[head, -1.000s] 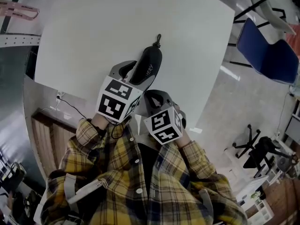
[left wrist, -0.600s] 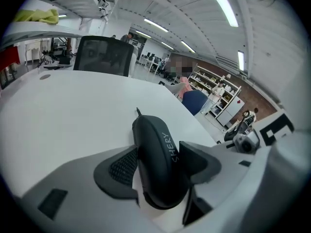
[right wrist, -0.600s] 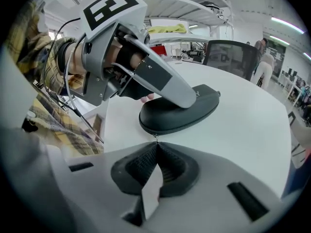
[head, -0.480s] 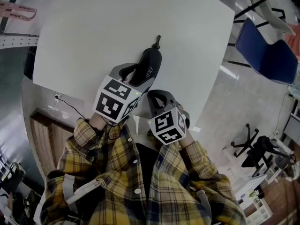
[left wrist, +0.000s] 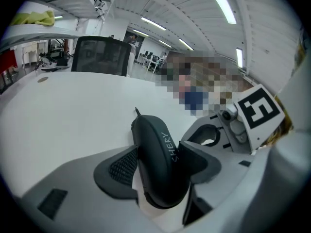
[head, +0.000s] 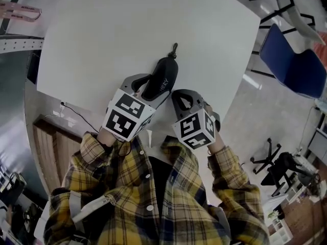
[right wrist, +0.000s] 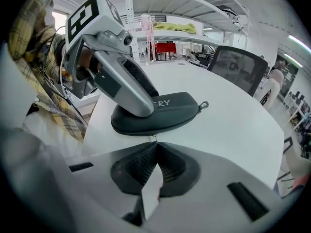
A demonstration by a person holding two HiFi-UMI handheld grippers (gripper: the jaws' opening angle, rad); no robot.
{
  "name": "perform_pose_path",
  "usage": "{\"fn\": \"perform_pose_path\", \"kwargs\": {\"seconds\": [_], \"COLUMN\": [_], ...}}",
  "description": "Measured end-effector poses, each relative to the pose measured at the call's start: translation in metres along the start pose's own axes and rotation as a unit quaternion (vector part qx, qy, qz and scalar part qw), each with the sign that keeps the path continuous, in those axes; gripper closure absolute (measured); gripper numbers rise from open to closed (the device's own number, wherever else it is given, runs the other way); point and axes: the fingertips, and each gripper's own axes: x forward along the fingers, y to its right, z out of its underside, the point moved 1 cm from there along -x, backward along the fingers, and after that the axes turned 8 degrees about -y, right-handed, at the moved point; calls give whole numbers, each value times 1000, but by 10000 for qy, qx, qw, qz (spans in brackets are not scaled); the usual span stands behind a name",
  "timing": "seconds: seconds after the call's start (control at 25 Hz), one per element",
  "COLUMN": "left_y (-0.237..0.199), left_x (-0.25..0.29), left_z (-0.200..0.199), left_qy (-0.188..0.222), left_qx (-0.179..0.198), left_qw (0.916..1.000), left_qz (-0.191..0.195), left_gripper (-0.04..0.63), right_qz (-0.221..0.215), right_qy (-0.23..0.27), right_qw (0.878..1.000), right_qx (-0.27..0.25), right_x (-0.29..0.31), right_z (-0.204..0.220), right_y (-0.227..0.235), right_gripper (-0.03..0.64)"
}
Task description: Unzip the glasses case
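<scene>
A black zipped glasses case (head: 164, 75) lies on the white table (head: 102, 34), its small loop (head: 174, 47) at the far end. My left gripper (head: 149, 88) is shut across the case's near half; the pads press both long sides of the case (left wrist: 160, 159), and the jaws have just closed a little tighter on it. My right gripper (head: 180, 95) is at the case's right side. Its jaws meet at the tips (right wrist: 154, 142), right against the case's (right wrist: 163, 111) zip seam, with a tiny pale zipper pull (right wrist: 154, 136) pinched there.
The table's near edge runs under my hands, and its right edge drops to the floor. A blue chair (head: 294, 60) stands at the right beyond it. A black office chair (right wrist: 238, 67) stands at the table's far side.
The right gripper has slid to the right and a little further along the case's side. The left gripper has kept its hold on the case in the same place.
</scene>
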Motion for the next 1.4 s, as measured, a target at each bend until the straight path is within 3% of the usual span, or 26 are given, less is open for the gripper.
{"fn": "perform_pose_path", "kwargs": {"seconds": [0.48, 0.8, 0.92, 1.04, 1.24, 1.4], "left_y": [-2, 2, 6, 16, 38, 63], "left_x": [1, 2, 5, 10, 14, 22], "left_z": [1, 0, 1, 1, 0, 1], "left_qy": [-187, -287, -417, -645, -940, -1085], "left_qx": [207, 429, 742, 1383, 2370, 3292], "left_qw": [9996, 9987, 9963, 9880, 9664, 9372], "left_qz": [-8, 24, 150, 226, 320, 390], "left_gripper": [316, 316, 316, 314, 314, 313], "right_qz": [281, 341, 375, 464, 574, 560], "right_qy": [-22, 52, 25, -32, 67, 218], "right_qw": [9994, 9992, 9993, 9987, 9920, 9778], "right_qx": [-196, -211, -89, 216, 1124, 2008], "right_x": [9, 15, 9, -2, -27, -43], "right_z": [-19, -31, -21, -1, 39, 71], "right_y": [67, 83, 78, 71, 52, 28], "right_gripper": [617, 617, 617, 617, 617, 617]}}
